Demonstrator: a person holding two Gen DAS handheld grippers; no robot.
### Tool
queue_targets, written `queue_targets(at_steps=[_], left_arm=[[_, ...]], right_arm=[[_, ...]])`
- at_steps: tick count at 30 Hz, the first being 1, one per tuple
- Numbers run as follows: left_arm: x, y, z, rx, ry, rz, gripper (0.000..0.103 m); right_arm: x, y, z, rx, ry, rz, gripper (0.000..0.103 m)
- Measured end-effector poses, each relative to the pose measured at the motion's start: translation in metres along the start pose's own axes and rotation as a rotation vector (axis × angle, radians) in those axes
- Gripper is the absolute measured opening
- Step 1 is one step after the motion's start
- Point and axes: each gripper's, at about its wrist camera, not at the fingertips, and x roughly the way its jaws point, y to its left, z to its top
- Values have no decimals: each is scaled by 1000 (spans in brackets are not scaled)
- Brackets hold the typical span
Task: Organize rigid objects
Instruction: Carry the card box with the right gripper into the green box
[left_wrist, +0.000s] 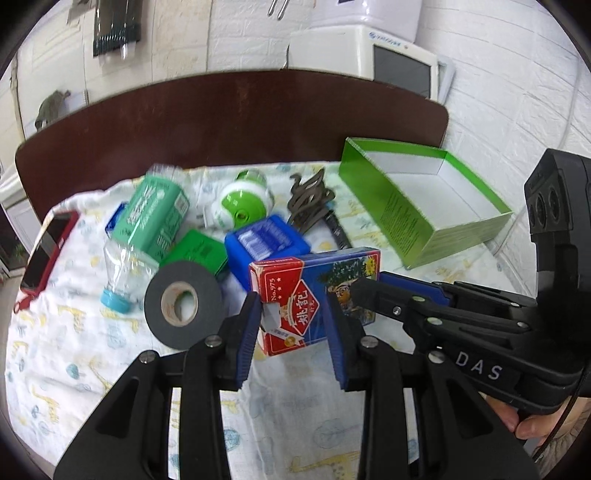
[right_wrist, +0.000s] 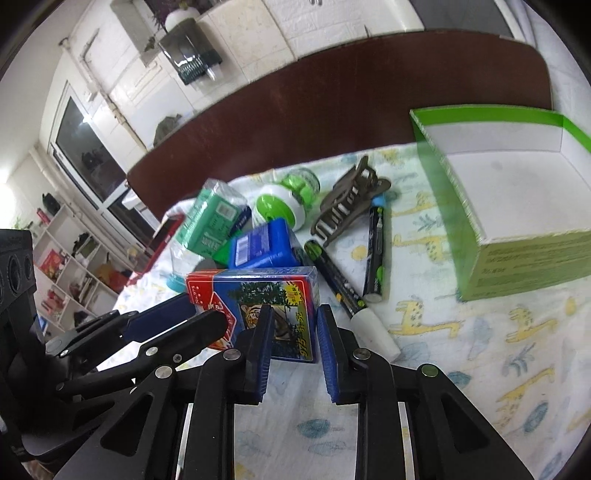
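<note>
The red-and-blue card box (left_wrist: 314, 295) sits tilted above the giraffe-print cloth (left_wrist: 74, 354), clenched at one end between the blue pads of the left gripper (left_wrist: 293, 325) and at the other end between those of the right gripper (right_wrist: 293, 332), each pair of jaws pressing on it. Just behind it lie a blue plastic case (left_wrist: 266, 240), a grey tape roll (left_wrist: 183, 304), a green carton (left_wrist: 155, 218), a clear bottle with a blue cap (left_wrist: 118, 280) and a green-and-white round jar (left_wrist: 242, 206). Further right are a brown hair claw (right_wrist: 347, 206), two black markers (right_wrist: 375, 254) and the open green box (left_wrist: 424, 206), well apart from the card box.
</note>
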Motion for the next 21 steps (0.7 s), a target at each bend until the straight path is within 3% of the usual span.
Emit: queue_targets(at_steps=[7,13,21], left_arm=[[-12,-38,36,104,-86,-31,31],[-5,-85,74,211,-147,-102,31],[28,-141,115,266,-148,-171,31]], right_arm=[[-45,-15,19,8,-127,-24,27],[-86,-54,39,59,-240,-84,27],[-113,-114,63,114,-311,-150,27]])
